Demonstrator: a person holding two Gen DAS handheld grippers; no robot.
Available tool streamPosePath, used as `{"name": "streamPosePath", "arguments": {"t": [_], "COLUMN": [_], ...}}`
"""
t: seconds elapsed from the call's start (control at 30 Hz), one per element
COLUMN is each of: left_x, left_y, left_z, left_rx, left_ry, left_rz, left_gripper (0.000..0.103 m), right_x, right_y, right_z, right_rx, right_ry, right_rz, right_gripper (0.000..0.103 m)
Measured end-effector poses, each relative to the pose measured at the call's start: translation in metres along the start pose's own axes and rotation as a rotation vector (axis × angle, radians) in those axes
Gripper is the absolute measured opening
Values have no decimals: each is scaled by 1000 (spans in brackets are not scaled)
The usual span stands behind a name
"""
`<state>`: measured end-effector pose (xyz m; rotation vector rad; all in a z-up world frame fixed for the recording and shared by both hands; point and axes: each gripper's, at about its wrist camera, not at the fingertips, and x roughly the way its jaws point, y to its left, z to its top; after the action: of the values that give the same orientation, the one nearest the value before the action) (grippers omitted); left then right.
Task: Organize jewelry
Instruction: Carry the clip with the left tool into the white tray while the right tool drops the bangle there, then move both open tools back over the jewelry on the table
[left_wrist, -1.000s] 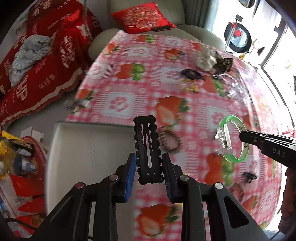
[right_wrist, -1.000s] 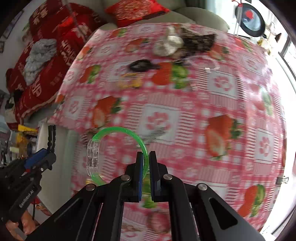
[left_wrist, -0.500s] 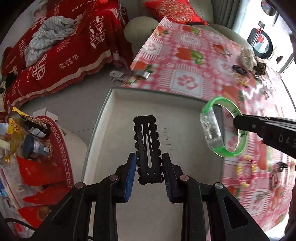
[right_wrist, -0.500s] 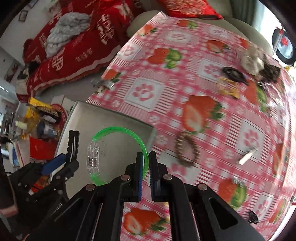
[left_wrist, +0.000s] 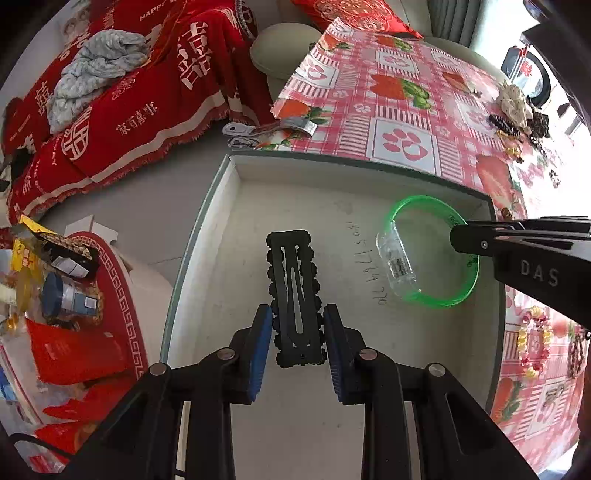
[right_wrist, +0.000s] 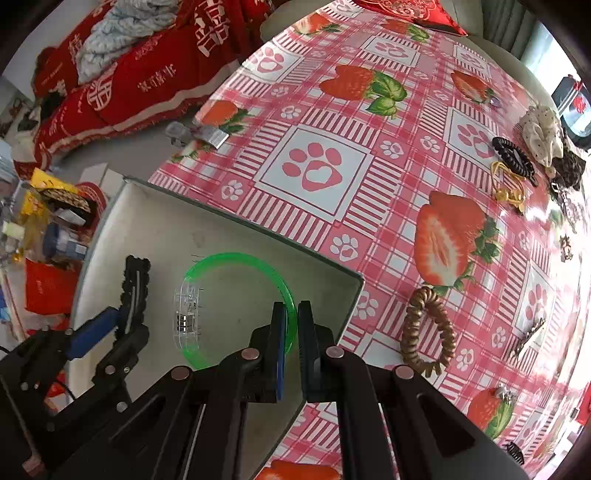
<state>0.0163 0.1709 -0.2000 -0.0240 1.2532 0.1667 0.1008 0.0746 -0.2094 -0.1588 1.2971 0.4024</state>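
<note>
My left gripper (left_wrist: 297, 334) is shut on a black scalloped hair clip (left_wrist: 293, 291) and holds it over the inside of a pale open box (left_wrist: 236, 206). My right gripper (right_wrist: 291, 325) is shut on a green bangle (right_wrist: 236, 258) with a clear clasp, also over the box (right_wrist: 155, 221). In the left wrist view the bangle (left_wrist: 428, 295) hangs to the right of the clip. In the right wrist view the clip (right_wrist: 135, 280) and left gripper (right_wrist: 122, 317) sit at the left.
A brown coil hair tie (right_wrist: 424, 332), a black hair tie (right_wrist: 513, 155), a cream scrunchie (right_wrist: 541, 136) and other small pieces lie on the strawberry tablecloth (right_wrist: 369, 184). A metal clip (right_wrist: 195, 134) grips the cloth's edge. Red bags and clutter (left_wrist: 66, 295) lie left of the box.
Both grippers moved left from over the tablecloth to over the box and came lower into it, each still holding its piece.
</note>
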Motion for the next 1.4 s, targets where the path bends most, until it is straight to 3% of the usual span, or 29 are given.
{"name": "streamPosePath", "arguments": {"t": [0.37, 0.43, 0.53, 0.6, 0.63, 0.67, 0.93, 1.07, 1.4], "left_x": [8, 7, 4, 4, 1, -5, -18, -31, -57], "left_y": [-5, -4, -4, -3, -3, -2, -8, -17, -67], "left_z": [-3, -2, -2, -2, -2, -2, 2, 3, 14], "left_rx": [46, 46, 47, 43, 36, 26, 58, 93, 184], "left_ry": [29, 27, 22, 24, 14, -16, -35, -62, -71], "left_rz": [43, 41, 38, 36, 43, 52, 37, 10, -58], "left_gripper": [36, 36, 37, 68, 95, 99, 99, 103, 103], "right_x": [14, 14, 11, 5, 0, -4, -50, -69, -90], "right_y": [4, 5, 8, 10, 10, 11, -7, -24, -104], "right_z": [-1, -2, 0, 3, 4, 5, -1, -15, -71], "right_rx": [-22, -21, -14, -9, -5, 0, 75, 131, 318], "right_ry": [32, 32, 20, -1, -13, -22, -119, -156, -142], "right_rz": [-20, -13, 19, 39, 47, 56, 99, 94, 13], "right_gripper": [8, 12, 31, 45, 47, 49, 63, 81, 81]}}
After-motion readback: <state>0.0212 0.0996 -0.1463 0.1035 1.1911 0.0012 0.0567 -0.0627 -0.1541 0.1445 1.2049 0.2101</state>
